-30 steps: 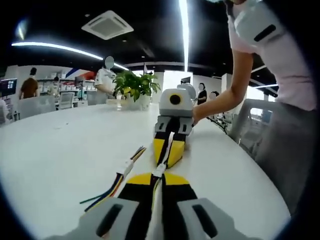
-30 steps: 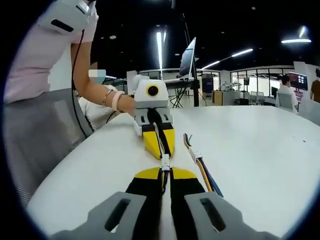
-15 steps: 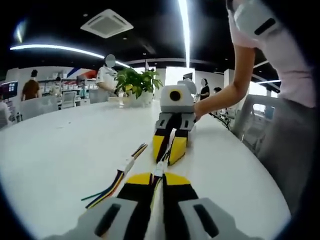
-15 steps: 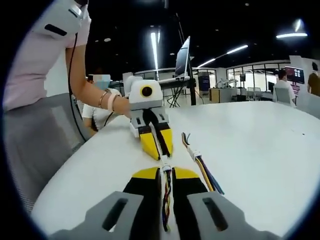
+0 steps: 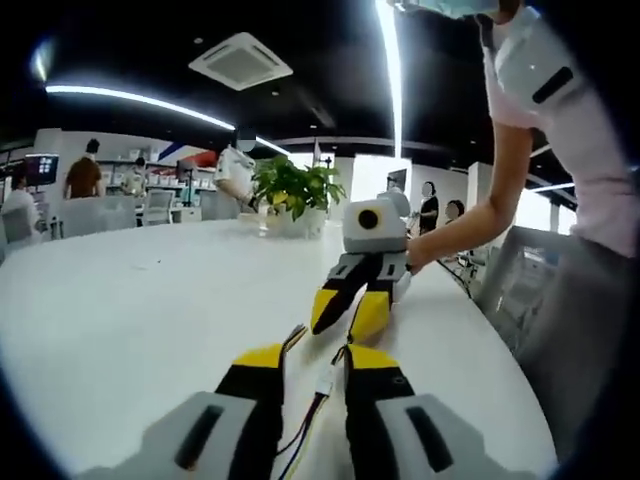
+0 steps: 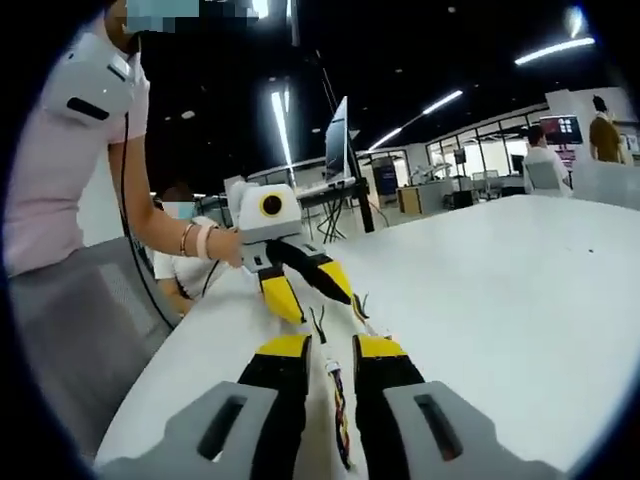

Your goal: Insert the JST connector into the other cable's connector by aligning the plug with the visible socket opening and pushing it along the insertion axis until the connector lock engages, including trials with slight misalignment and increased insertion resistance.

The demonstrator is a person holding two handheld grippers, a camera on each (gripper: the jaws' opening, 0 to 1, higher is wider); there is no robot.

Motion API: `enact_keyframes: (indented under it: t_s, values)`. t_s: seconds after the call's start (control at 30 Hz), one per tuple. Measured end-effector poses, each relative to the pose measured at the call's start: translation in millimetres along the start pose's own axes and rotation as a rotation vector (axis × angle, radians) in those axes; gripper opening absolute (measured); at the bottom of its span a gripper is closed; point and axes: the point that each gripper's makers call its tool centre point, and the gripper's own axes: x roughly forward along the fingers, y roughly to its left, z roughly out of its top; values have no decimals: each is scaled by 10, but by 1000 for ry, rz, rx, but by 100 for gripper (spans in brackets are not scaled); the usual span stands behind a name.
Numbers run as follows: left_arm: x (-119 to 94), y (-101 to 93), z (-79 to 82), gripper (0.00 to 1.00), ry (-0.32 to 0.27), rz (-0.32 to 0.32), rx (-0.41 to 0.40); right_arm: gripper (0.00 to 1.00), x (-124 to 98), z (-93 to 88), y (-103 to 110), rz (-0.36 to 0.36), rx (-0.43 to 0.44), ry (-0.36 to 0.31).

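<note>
White tabletop carries the mated cable, which lies low at frame centre between the spread yellow-tipped jaws of the left gripper, touching neither. In the right gripper view the same wires run lengthwise between the parted jaws of the right gripper; both grippers sit about equally near, facing each other along the cable's long axis. Whether the connector lock has caught is too small to tell, and the connector body is blurred.
</note>
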Motion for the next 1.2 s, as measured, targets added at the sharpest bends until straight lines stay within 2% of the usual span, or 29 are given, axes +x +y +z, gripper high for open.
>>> enact_keyframes:
  t_s: [0.17,0.27,0.37,0.43,0.53,0.6,0.7,0.8,0.83,1.07,1.1,1.17,1.2]
  values:
    - [-36,-13,-24,22,23,19,-10,16,-53,46,68,-9,-2,10]
    - [-48,-33,-8,23,27,47,-10,20,-101,55,78,-37,32,19]
    - [-36,-68,2,27,42,72,-30,26,-159,70,70,-77,46,28]
    - [-44,-85,50,29,37,84,-32,25,-205,125,113,-81,38,20]
    - [-71,-113,117,31,12,90,-58,30,-256,192,135,-106,42,19]
    - [-86,-175,192,32,-15,88,-45,34,-291,251,132,-127,59,7]
    - [-106,-222,232,37,-11,89,-54,40,-329,305,140,-156,87,2]
    - [-165,-227,278,41,-15,104,-66,42,-371,323,135,-176,115,-10]
    - [-197,-214,291,42,-19,116,-70,43,-394,339,129,-190,148,-28]
    - [-371,-121,246,51,13,198,-100,53,-560,300,88,-277,177,-13]
    - [-404,-99,220,53,24,220,-133,53,-579,321,86,-289,183,-21]
    - [-425,-102,231,54,21,231,-97,56,-597,355,100,-307,194,-28]
    - [-441,-110,219,54,39,242,-78,57,-601,366,109,-312,196,-29]
